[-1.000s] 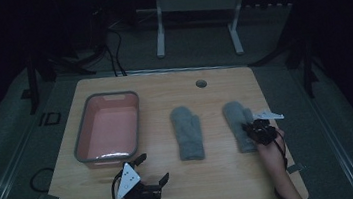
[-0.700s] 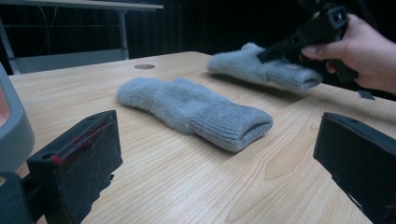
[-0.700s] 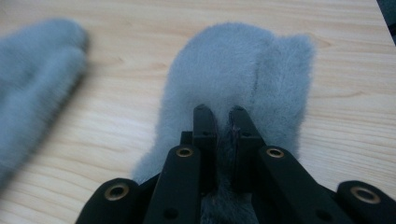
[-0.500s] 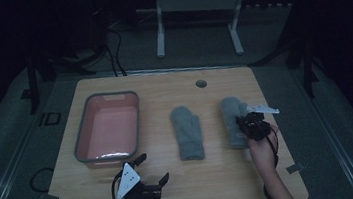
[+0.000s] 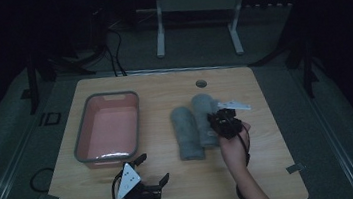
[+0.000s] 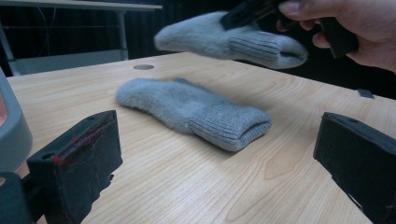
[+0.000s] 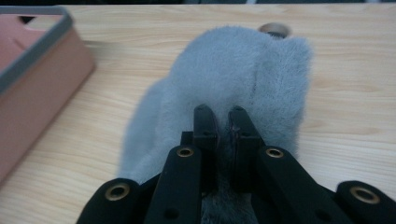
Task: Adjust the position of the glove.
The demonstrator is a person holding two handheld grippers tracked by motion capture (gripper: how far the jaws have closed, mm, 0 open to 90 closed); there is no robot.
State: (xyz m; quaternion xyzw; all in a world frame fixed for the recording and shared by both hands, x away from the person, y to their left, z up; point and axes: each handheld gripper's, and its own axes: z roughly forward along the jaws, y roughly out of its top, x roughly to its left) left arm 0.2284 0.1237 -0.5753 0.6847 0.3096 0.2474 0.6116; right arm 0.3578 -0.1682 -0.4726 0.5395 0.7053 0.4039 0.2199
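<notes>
The right gripper (image 5: 219,120) has its jaws clamped on the cuff of a grey mitten (image 5: 205,119), and in the right gripper view the two black jaws pinch the fleece between them with almost no gap. A second ago this mitten lay flat toward the table's 3 o'clock side, well apart from its partner; now it hangs in the air, carried toward the middle, so that from above it sits just beside and partly over the second mitten (image 5: 187,131). The left gripper view confirms the lift: the held mitten (image 6: 229,39) floats clear above the wooden table (image 5: 273,169) with its cuff pointing toward 3 o'clock in that view, while the other mitten (image 6: 196,112) lies flat beneath it. The left gripper (image 5: 146,183) rests at about 7 o'clock on the table with its jaws wide apart, holding nothing, and it has not shifted. Beyond it, at 9 o'clock, stands the pink tub (image 5: 81,145) with its grey rim, with nothing visible inside. I judge that the pick is done and the carry is under way, heading leftward; whether the mitten is meant to pair with its partner or go on to the tub cannot be told yet.
</notes>
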